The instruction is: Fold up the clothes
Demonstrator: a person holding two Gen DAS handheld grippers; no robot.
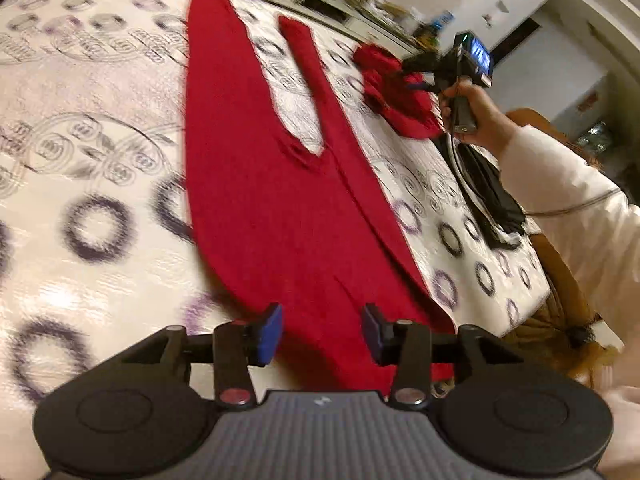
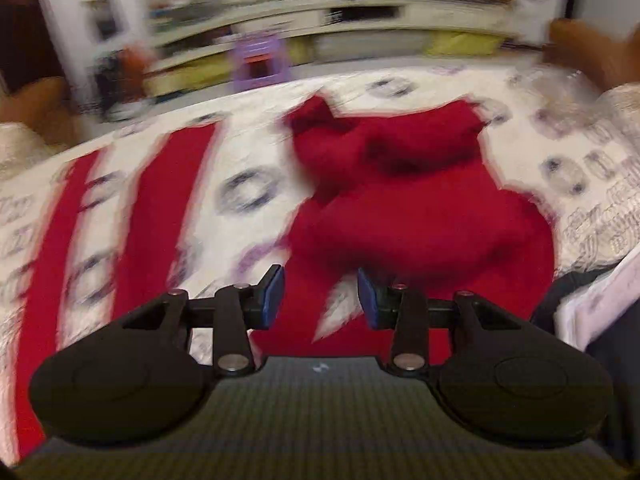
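Two pairs of tongs, left point(image 1: 322, 334) and right point(image 2: 320, 298), gape wide and empty over the red knitted garment point(image 1: 260, 184), spread mid-frame across the ring-patterned white bedspread point(image 1: 92, 152).

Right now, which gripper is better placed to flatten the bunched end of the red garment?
Right. The right gripper hangs open directly before the bunched end; the left gripper, also open, sits over the flat far end.
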